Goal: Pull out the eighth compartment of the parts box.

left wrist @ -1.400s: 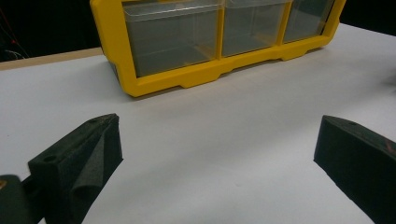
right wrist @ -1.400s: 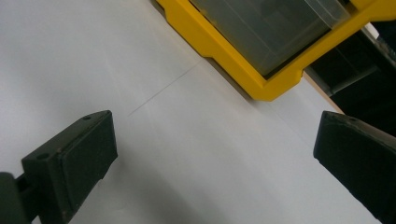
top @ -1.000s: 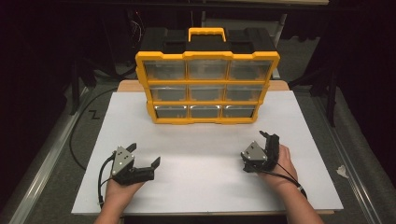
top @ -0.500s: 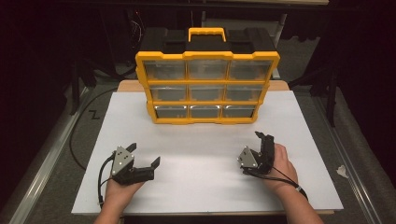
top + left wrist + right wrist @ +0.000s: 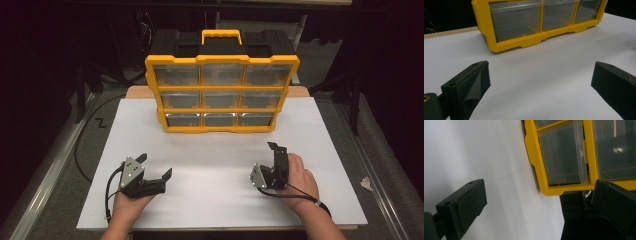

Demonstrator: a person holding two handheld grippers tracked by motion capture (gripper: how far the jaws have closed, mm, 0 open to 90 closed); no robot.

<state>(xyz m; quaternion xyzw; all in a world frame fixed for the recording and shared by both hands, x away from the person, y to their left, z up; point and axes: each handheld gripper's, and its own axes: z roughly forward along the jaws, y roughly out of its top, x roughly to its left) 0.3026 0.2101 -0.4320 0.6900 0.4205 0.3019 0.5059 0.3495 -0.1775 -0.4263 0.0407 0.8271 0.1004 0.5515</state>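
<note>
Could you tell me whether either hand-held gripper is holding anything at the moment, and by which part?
Nothing is held. The left hand-held gripper and right hand-held gripper are both open over the white table, short of the yellow organizer.

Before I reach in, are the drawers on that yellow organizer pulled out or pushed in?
Pushed in. All nine clear drawers of the yellow organizer sit flush with its frame in the high view; none juts forward.
</note>
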